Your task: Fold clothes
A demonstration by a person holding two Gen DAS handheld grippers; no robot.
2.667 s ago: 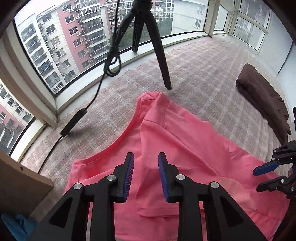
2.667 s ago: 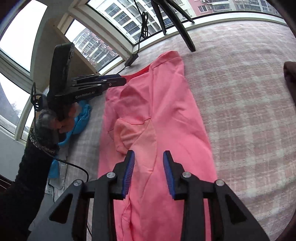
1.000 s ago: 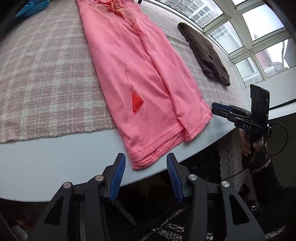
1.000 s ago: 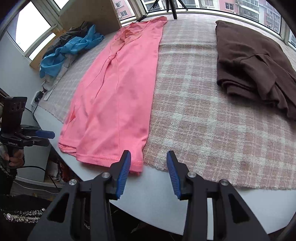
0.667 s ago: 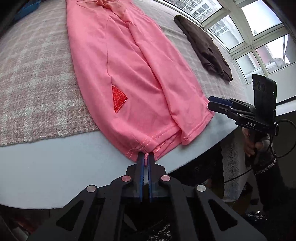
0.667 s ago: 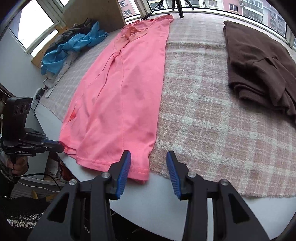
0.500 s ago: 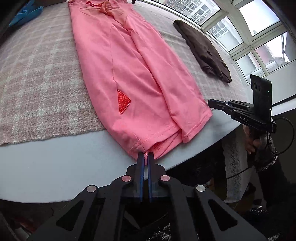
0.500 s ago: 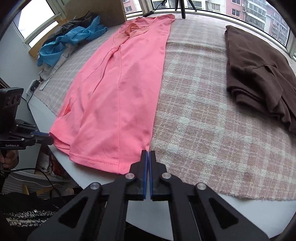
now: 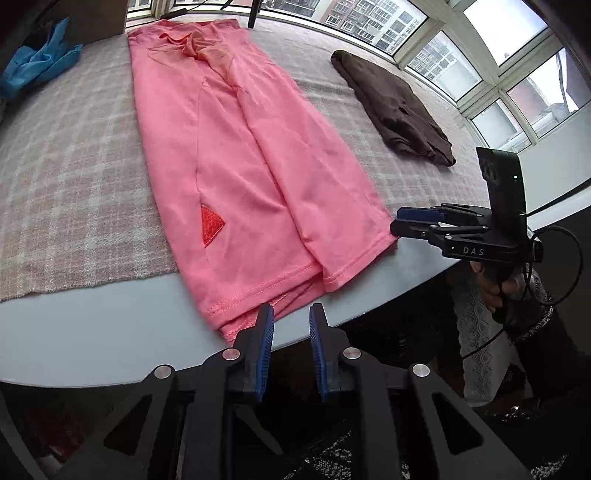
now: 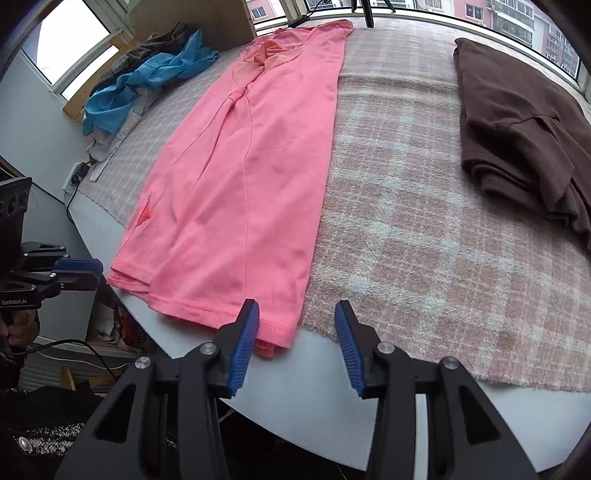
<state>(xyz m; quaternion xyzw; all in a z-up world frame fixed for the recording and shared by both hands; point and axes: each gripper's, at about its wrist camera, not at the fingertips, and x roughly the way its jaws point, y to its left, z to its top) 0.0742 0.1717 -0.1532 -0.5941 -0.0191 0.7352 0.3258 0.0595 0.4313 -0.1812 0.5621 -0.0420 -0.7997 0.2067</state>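
Note:
A pink shirt (image 9: 243,162) (image 10: 243,177) lies lengthwise on the plaid-covered table, sides folded in, its hem hanging a little past the cloth onto the grey table edge (image 9: 92,332). My left gripper (image 9: 291,325) stands open just off the hem's left corner, nothing between its blue pads. My right gripper (image 10: 295,321) is open at the hem's right corner, the left pad touching the fabric edge. Each gripper shows in the other's view: the right gripper (image 9: 417,221) and the left gripper (image 10: 79,267).
A folded brown garment (image 9: 395,107) (image 10: 524,140) lies to the right on the plaid cloth (image 10: 424,240). A blue garment pile (image 10: 147,81) (image 9: 33,70) sits at the far left. Tripod legs (image 10: 367,13) stand by the windows. A person's hand (image 9: 498,291) holds the right gripper's handle.
Half a second ago both grippers were shut at the hem corners. Now both have opened and the hem lies released on the table edge.

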